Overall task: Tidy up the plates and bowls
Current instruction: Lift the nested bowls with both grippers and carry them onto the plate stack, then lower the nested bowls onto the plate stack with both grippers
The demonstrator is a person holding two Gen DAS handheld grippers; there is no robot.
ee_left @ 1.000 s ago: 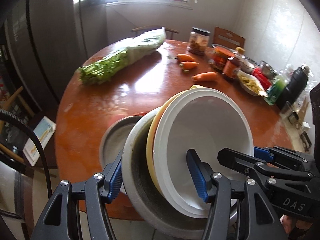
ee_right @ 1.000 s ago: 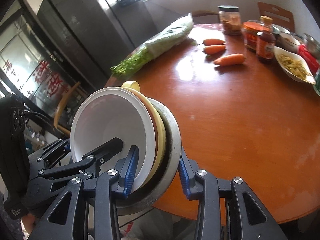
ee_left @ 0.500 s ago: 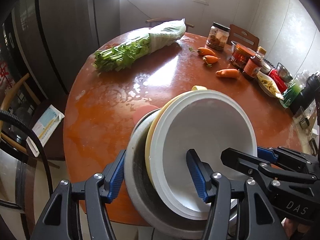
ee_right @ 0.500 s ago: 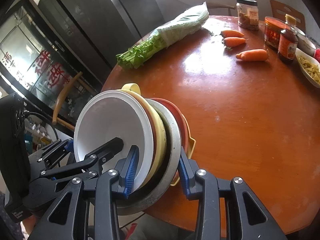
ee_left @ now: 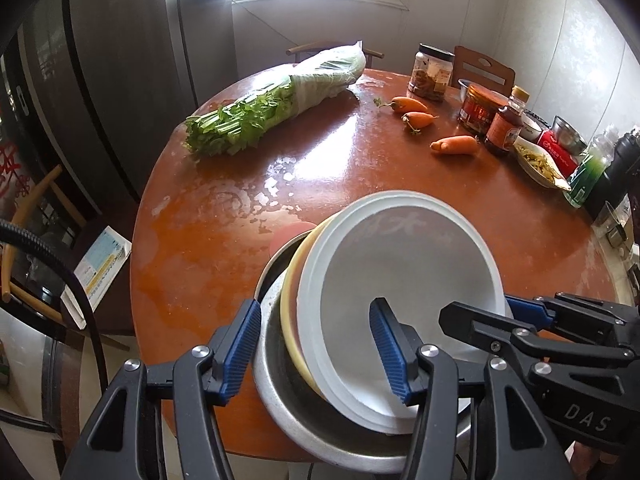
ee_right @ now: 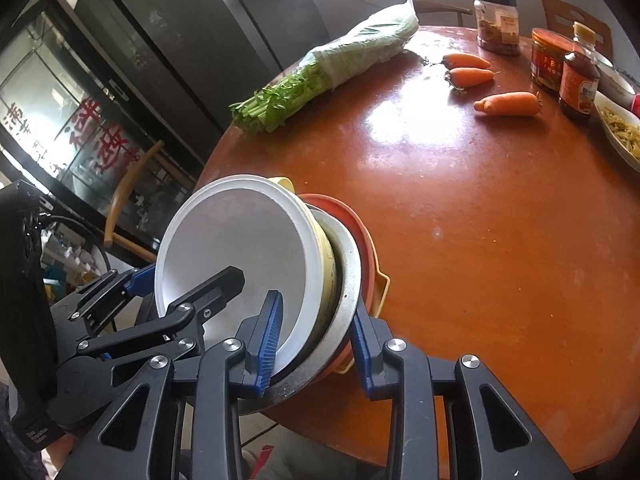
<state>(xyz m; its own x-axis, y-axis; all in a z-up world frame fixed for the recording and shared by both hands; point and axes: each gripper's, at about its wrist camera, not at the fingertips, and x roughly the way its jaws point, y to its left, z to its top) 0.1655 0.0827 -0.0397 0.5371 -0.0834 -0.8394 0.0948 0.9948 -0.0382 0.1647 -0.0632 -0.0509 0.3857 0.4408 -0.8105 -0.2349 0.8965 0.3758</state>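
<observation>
A tilted stack of nested dishes hung at the near edge of the round table (ee_left: 400,184), gripped from both sides. The innermost white bowl (ee_left: 404,292) faced up and toward the cameras, with a yellow bowl (ee_left: 290,312) behind it, then a metal bowl (ee_left: 280,392), and at the back a reddish plate (ee_right: 362,240) and a yellow-edged dish (ee_right: 382,284), the last two clear only in the right wrist view.

The left gripper (ee_left: 316,352) was clenched over the stack's rim at a moderate spread: one blue pad (ee_left: 390,352) lay inside the white bowl against its inner wall, and the other sat against the outside of the metal bowl. The right gripper (ee_right: 316,340) clamped the rim at another spot, one pad (ee_right: 270,336) on the white bowl's inner face and the other pressed on the back of the stack, by the reddish plate. Each gripper showed in the other's view, reaching into the white bowl from the side.

The stack leaned over the table's edge; whether its lower rim touched the tabletop could not be told.

Farther out on the glossy wood lay a bagged bunch of celery (ee_left: 272,108) to the left. Three carrots (ee_left: 416,118) lay toward the right. Beyond them stood a clear jar (ee_left: 432,72), a red-lidded jar (ee_left: 480,110) and a dark sauce bottle (ee_left: 506,124), with a dish of yellowish food (ee_left: 540,160) near the right edge.
</observation>
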